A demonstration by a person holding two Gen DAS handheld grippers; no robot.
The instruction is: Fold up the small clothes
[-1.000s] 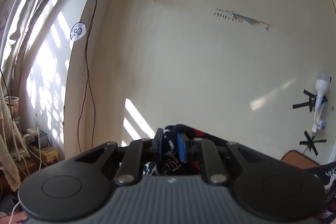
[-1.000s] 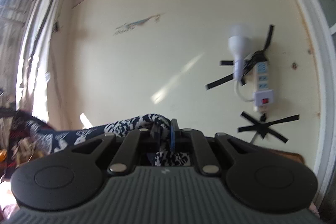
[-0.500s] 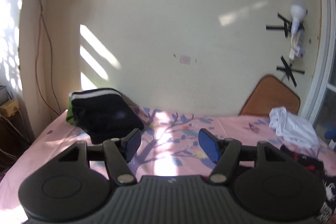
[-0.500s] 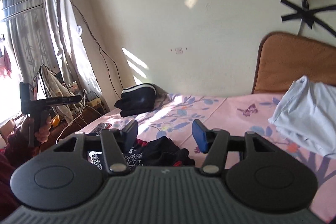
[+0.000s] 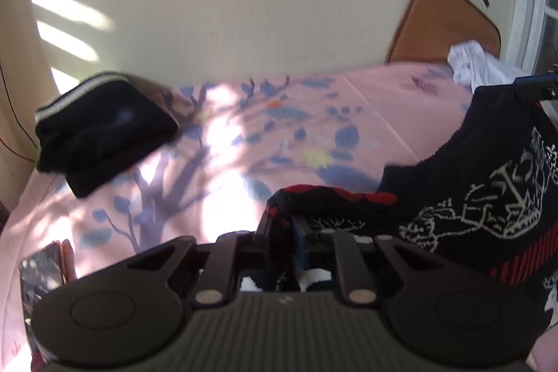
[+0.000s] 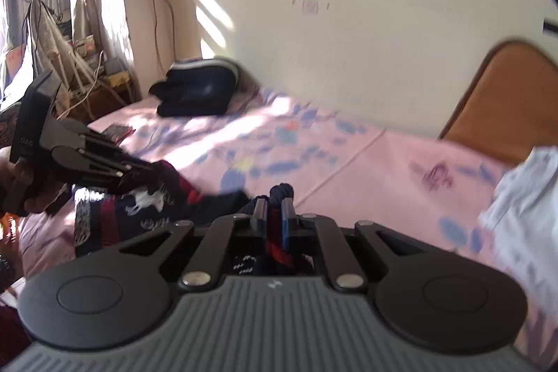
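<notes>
Both tongs pinch the dark sweater [image 5: 488,197]: left tongs [image 5: 282,239] grip one part, right tongs [image 6: 273,215] another. It hangs over the pink bed [image 5: 383,100]. Folded black clothes [image 5: 101,135] sit by the far left corner.

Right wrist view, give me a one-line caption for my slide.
Both grippers, right gripper and left gripper, pinch the dark patterned sweater over the pink floral bedsheet.

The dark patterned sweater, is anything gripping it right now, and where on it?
Yes. Both tools are shut on the dark patterned sweater: the left tool pinches a red-trimmed edge, the right tool a bunched edge. Which parts these are cannot be told.
</notes>
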